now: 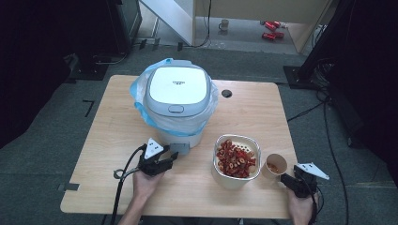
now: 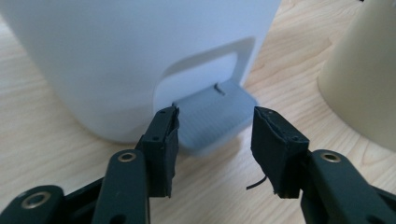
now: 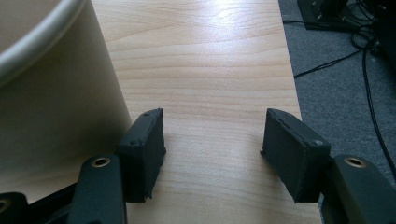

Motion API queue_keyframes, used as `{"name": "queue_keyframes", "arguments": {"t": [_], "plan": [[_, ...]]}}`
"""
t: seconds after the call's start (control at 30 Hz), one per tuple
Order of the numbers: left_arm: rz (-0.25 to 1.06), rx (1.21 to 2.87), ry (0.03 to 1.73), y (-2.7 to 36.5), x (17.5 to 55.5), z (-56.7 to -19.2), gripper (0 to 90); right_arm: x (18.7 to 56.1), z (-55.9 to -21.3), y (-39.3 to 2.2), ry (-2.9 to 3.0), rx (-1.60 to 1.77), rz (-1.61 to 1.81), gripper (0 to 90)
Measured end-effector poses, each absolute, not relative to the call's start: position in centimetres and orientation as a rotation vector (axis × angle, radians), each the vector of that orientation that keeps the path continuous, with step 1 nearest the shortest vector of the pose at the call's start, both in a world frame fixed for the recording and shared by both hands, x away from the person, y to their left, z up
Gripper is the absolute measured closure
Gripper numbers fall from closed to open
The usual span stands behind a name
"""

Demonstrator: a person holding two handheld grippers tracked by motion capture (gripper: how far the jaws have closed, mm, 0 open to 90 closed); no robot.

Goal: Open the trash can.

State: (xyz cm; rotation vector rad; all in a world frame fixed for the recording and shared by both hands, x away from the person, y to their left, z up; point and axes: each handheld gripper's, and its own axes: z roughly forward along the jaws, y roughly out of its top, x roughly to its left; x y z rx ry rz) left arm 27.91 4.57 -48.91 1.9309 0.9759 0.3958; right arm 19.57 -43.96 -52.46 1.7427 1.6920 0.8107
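Between the left gripper's point(image 2: 212, 135) half-closed jaws sat the bin's grey pedal point(image 2: 210, 116), not pinched; that hand lay low, pointing forward. Right gripper point(image 3: 212, 149) gaped, holding nothing.

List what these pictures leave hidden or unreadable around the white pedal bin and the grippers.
- Pedal bin contents: high view, shut lid covers them.
- Lid lettering: high view, too small.
- Grey pedal near edge: left gripper view, behind the left gripper.
- Paper cup contents: high view, too small.
- Cream container: right gripper view, cut off by the edge.
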Motion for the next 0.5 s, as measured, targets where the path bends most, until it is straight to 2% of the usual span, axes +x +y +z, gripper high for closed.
{"name": "queue_keyframes", "arguments": {"t": [0.5], "plan": [[0.433,1.958,0.937,2.7,29.2,-48.8,59.2,19.6,-52.5,-43.9,1.692,1.744,0.811,39.3]]}}
